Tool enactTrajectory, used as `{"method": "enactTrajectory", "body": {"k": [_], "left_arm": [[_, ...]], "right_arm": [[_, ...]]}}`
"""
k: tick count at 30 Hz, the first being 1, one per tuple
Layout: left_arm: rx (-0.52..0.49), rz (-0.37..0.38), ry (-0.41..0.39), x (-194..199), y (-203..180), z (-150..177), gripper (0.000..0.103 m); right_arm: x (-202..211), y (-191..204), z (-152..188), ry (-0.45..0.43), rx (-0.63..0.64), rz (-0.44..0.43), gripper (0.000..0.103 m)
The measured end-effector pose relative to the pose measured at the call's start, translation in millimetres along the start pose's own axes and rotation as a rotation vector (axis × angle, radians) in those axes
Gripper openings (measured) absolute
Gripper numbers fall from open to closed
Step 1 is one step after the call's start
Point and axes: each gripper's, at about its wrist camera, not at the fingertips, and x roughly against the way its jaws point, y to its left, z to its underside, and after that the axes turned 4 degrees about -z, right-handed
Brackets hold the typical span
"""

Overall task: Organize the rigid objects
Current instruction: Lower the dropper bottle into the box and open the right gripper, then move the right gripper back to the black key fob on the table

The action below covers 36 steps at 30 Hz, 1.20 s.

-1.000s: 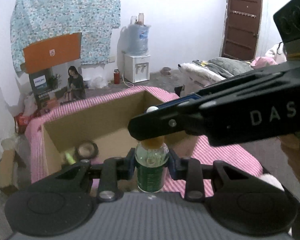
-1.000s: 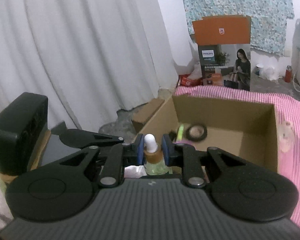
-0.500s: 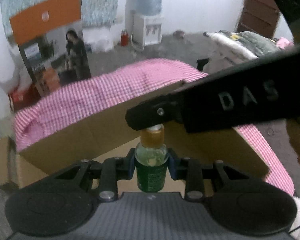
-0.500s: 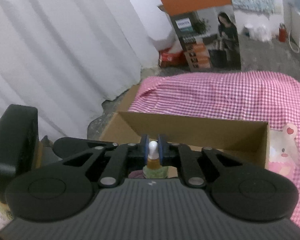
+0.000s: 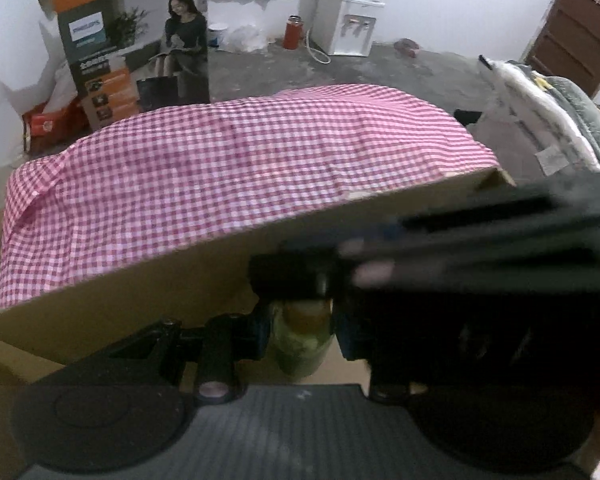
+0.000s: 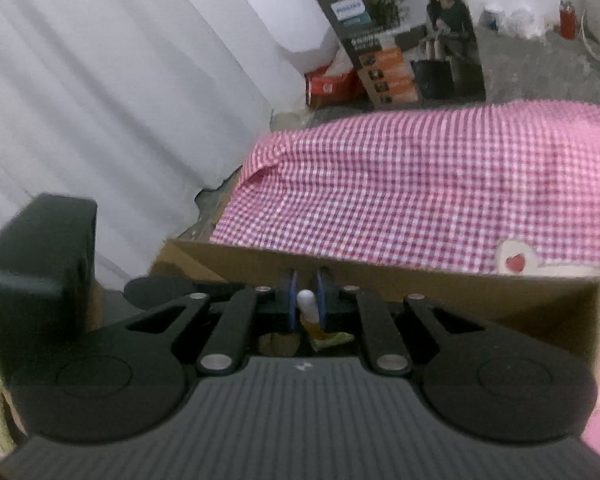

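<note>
A small green bottle (image 5: 300, 340) with an amber neck and white tip (image 6: 306, 302) is held by both grippers inside an open cardboard box (image 5: 180, 280). My left gripper (image 5: 302, 336) is shut on the bottle's body. My right gripper (image 6: 305, 300) is shut on the bottle's white tip; it crosses the left wrist view as a blurred black bar (image 5: 480, 240). The box floor is hidden behind the grippers.
The box sits on a pink checked cloth (image 5: 240, 168). A tall Philips carton (image 5: 132, 48) stands behind on the floor. White curtains (image 6: 100, 100) hang at the left. A pile of bedding (image 5: 548, 120) lies at the right.
Both grippers have dropped lower into the box with the bottle. The box's far wall now rises above the fingertips, and the tape roll inside is out of sight.
</note>
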Motion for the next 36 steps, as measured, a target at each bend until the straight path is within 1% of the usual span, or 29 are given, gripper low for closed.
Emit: {"method": "enactTrajectory", "body": {"k": [1,3,6,7,9,11,12,13,14,16,18,20,22,25,28,30,31,34,36], "left_arm": [[0.005,0.001,0.009,-1,1,0,0.036],[0.014,0.006,0.022,-1,2,-1,0.039],[0.014,-0.007,0.018,4,1,0,0.054],[0.014,-0.007,0.012,8,0,0,0.060],[0.017,-0.005,0.005,19,-2,1,0.068],[0.020,0.002,-0.008,30,-4,2,0.073],[0.019,0.005,-0.015,38,-6,3,0.077],[0.020,0.006,-0.023,45,-6,4,0.080],[0.022,0.009,-0.033,53,-7,5,0.081],[0.024,0.017,-0.049,72,-9,9,0.085],[0.018,0.021,-0.064,94,-12,16,0.086],[-0.003,0.022,-0.072,113,-15,24,0.086],[-0.032,0.030,-0.087,135,-19,36,0.086],[-0.059,0.051,-0.128,167,-26,64,0.088],[-0.067,0.060,-0.171,190,-36,102,0.089],[-0.068,0.090,-0.201,200,-43,130,0.090],[-0.067,0.108,-0.211,202,-45,142,0.090],[-0.048,0.126,-0.237,199,-52,179,0.090],[-0.043,0.119,-0.261,193,-59,202,0.090]], "right_arm": [[-5,-1,1,0.010,-0.001,0.005,0.010],[-9,-2,3,0.007,-0.008,-0.013,0.011],[-6,-2,4,-0.004,-0.023,-0.016,0.011],[-3,-1,4,-0.011,-0.024,-0.009,0.013],[10,3,4,-0.025,-0.021,0.001,0.020],[29,9,5,-0.056,-0.016,0.000,0.031],[40,13,7,-0.072,-0.011,-0.001,0.033],[52,17,10,-0.089,-0.007,0.000,0.038],[68,24,14,-0.113,-0.003,-0.001,0.046],[95,33,23,-0.154,0.000,-0.006,0.051],[129,45,39,-0.195,0.006,-0.016,0.055],[163,57,61,-0.237,0.017,-0.025,0.067],[188,67,86,-0.269,0.025,-0.037,0.073],[218,74,133,-0.299,0.015,-0.079,0.076],[232,71,184,-0.313,-0.021,-0.102,0.077],[232,67,215,-0.309,-0.047,-0.092,0.077],[231,64,228,-0.303,-0.062,-0.080,0.077],[221,55,260,-0.289,-0.100,-0.051,0.077],[212,50,274,-0.275,-0.122,-0.056,0.077]]}}
